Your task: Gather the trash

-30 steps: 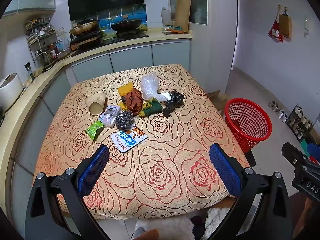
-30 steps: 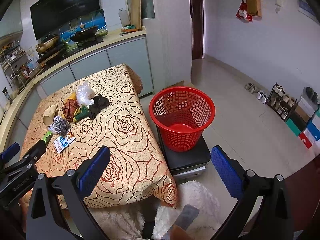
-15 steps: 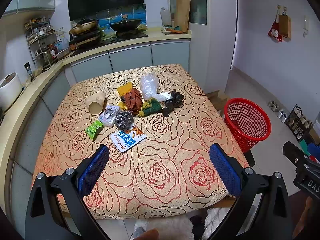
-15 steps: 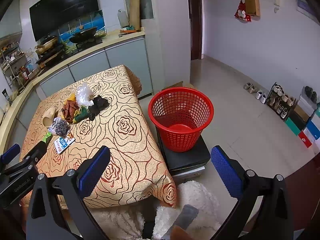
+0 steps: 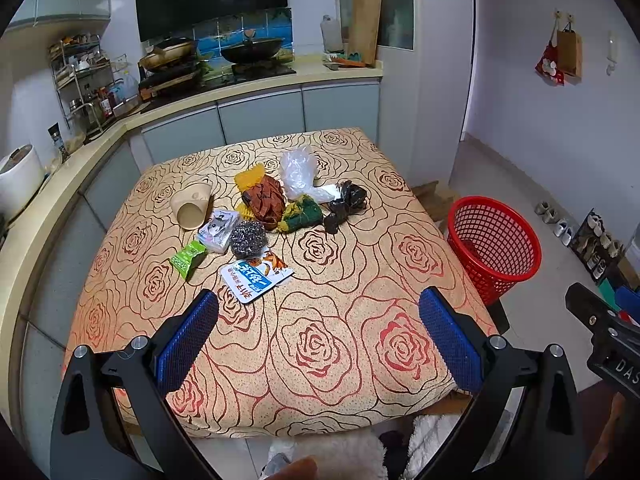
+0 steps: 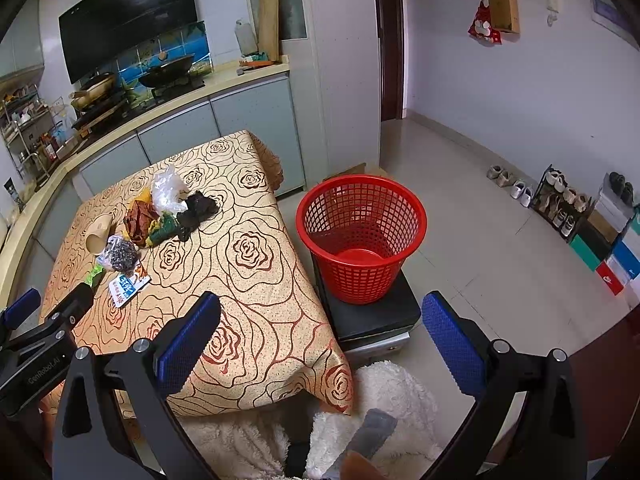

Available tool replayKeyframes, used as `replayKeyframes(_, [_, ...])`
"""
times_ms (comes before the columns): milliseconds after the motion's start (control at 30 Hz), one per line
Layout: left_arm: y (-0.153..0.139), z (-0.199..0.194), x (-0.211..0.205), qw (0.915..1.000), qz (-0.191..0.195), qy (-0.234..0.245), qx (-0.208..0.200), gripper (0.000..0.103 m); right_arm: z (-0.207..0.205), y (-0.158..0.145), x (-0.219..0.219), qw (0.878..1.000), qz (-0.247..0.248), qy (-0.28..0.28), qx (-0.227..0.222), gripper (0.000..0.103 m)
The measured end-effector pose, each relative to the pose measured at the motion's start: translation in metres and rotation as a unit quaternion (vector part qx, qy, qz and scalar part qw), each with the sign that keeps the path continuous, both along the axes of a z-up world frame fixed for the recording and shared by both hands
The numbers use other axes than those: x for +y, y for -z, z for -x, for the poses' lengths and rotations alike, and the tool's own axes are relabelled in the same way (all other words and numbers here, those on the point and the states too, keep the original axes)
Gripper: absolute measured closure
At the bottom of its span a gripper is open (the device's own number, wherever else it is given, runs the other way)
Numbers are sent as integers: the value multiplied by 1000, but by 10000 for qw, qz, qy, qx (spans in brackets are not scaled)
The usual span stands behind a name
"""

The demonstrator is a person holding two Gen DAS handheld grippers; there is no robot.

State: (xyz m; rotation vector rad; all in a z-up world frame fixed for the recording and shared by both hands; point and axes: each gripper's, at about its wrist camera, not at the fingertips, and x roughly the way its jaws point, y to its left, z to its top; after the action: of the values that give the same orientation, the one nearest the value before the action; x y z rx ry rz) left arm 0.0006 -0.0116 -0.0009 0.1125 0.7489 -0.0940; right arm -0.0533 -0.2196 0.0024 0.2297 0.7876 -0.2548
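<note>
On the rose-patterned table (image 5: 320, 344) — trash heaped at its far half, nothing gripped.

Blue-and-white snack packet (image 5: 254, 276) lies nearest, at 11 o'clock of the left gripper (image 5: 318, 340); behind it steel-wool scrubber (image 5: 248, 236), green wrapper (image 5: 187, 255), tipped cup (image 5: 191, 208), clear plastic bag (image 5: 298, 174), black crumpled bag (image 5: 345, 204). Red basket (image 6: 362, 236) sits empty on a black stool (image 6: 372, 316), off the table's right edge, at 12 o'clock of the right gripper (image 6: 320, 344). Both claws gape wide, well short of the pile. Judgement: start with the flat packet — come in low, pinch one raised edge, not the cloth beneath; carry to basket.
</note>
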Motion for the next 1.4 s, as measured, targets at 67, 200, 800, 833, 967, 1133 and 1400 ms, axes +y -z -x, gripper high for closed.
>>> replayKeyframes(67, [0, 0, 0, 10000, 4, 1, 5, 5, 0, 0, 0, 10000, 2, 1, -1, 6])
replayKeyframes(200, [0, 0, 0, 10000, 6, -2, 6, 5, 1, 0, 0, 10000, 1, 1, -1, 6])
replayKeyframes(800, [8, -1, 13, 9998, 13, -127, 126, 5, -7, 3, 6, 9999, 28, -92, 121, 6])
replayKeyframes(833, [9, -2, 15, 9998, 14, -148, 155, 5, -9, 4, 8, 9998, 40, -113, 143, 6])
replayKeyframes(967, [15, -10, 22, 9993, -9, -268, 274, 5, -20, 10, 14, 9995, 68, -222, 230, 6])
replayKeyframes(1133, [24, -23, 35, 9980, -47, -465, 432, 5, -41, 22, 22, 9980, 2, -466, 425, 6])
replayKeyframes(1400, [45, -47, 58, 9938, -100, -821, 740, 5, -81, 44, 44, 9925, -85, -944, 774, 6])
